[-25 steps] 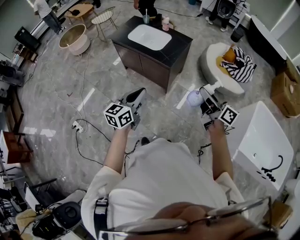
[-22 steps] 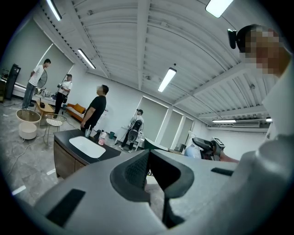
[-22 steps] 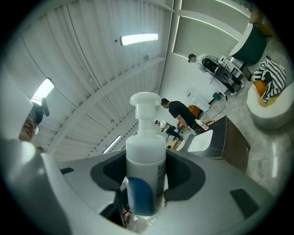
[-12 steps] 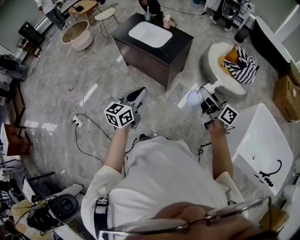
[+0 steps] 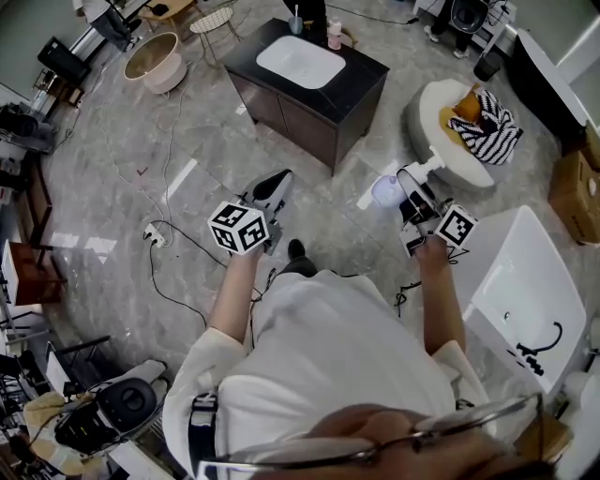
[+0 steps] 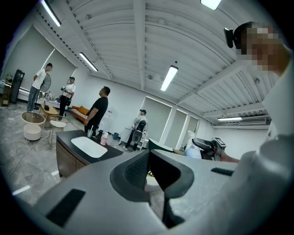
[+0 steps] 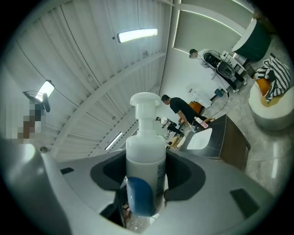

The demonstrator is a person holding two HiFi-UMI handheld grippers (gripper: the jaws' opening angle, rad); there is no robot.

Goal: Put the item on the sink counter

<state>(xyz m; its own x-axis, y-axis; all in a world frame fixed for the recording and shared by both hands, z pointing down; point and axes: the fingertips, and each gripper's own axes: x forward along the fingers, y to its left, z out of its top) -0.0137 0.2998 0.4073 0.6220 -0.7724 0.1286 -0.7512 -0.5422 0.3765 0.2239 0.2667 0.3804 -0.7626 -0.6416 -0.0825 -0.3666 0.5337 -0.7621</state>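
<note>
The dark sink counter (image 5: 362,82) with a white basin (image 5: 300,61) stands at the top of the head view, well ahead of both grippers. My right gripper (image 5: 409,194) is shut on a white pump bottle (image 5: 387,191) with a blue label, held out over the floor. In the right gripper view the bottle (image 7: 146,156) stands upright between the jaws of the right gripper (image 7: 144,186), and the counter (image 7: 221,133) shows far off. My left gripper (image 5: 273,190) is shut with nothing in it. In the left gripper view the left gripper (image 6: 149,167) points past the counter (image 6: 99,154).
A cup (image 5: 296,25) and a pink bottle (image 5: 334,36) stand on the counter's far edge. A round white tub (image 5: 441,131) with a striped cloth (image 5: 492,127) lies right of it, and a white bathtub (image 5: 525,291) is nearer right. Cables and a power strip (image 5: 155,239) lie on the floor. People (image 6: 98,110) stand behind the counter.
The counter and floor have slid slightly up in the head view, and a shoe now shows below the left gripper. Both grippers keep their places in the picture, the right still holding the bottle.
</note>
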